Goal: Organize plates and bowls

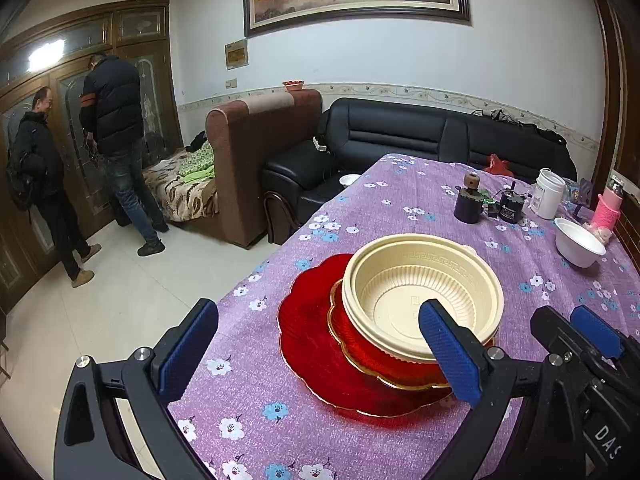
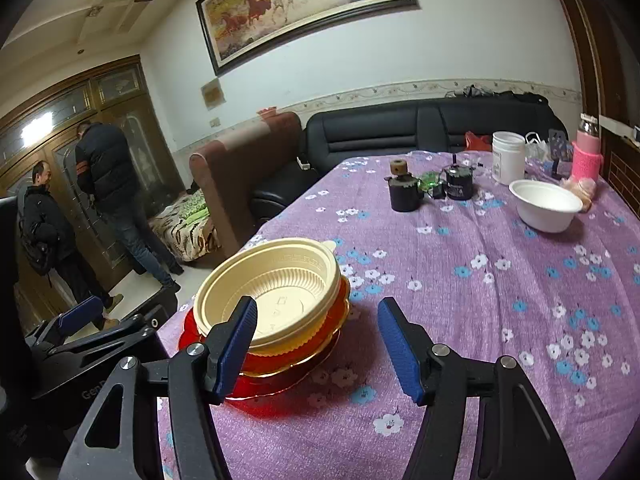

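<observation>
The cream bowl [image 1: 422, 296] sits nested in a red gold-rimmed dish on the red plate [image 1: 312, 344] at the table's near left. Both the left gripper [image 1: 316, 352] and right gripper [image 2: 316, 344] gape wide, holding nothing. Stacking looks nearly done; the white bowl [image 2: 546, 206], far right, likely calls for the right gripper's reach.

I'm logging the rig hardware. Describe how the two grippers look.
Both look alike. The left gripper and right gripper have black angular frames with triangular cutouts, silver round bolts at the joints, and blue textured finger pads. Partial white lettering marks the bodies. No cables or sleeves show.
</observation>
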Tool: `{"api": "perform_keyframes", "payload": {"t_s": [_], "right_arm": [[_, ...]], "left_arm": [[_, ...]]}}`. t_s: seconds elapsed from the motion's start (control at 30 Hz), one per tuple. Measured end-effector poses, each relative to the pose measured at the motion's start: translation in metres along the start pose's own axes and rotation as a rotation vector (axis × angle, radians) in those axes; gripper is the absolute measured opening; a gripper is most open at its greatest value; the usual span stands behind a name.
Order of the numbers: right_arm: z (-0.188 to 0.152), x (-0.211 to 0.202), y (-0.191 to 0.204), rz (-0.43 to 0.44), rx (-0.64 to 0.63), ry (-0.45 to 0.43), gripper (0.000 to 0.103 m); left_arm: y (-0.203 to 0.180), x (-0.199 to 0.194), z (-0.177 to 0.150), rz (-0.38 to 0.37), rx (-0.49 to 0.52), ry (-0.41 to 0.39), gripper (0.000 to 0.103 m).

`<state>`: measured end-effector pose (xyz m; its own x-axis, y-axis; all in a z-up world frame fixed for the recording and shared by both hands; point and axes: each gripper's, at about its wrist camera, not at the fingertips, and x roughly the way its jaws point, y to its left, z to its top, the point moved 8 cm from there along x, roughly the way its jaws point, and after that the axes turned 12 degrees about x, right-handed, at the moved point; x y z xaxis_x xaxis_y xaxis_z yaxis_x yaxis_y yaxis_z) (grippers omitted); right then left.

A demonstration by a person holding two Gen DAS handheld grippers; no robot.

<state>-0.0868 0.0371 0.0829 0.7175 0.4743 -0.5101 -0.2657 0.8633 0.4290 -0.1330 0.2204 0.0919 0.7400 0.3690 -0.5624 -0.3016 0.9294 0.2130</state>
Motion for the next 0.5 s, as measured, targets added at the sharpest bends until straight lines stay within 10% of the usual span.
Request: {"api": "perform_keyframes", "payload": {"t_s": [0.5], "right_arm": [[-0.0086,-0.0036,0.0002,-0.028,-0.01,-0.01,0.069]], "left_arm": [[-0.005,0.0001,-0.0042,-0.013,0.005,0.011,0.1]]}}
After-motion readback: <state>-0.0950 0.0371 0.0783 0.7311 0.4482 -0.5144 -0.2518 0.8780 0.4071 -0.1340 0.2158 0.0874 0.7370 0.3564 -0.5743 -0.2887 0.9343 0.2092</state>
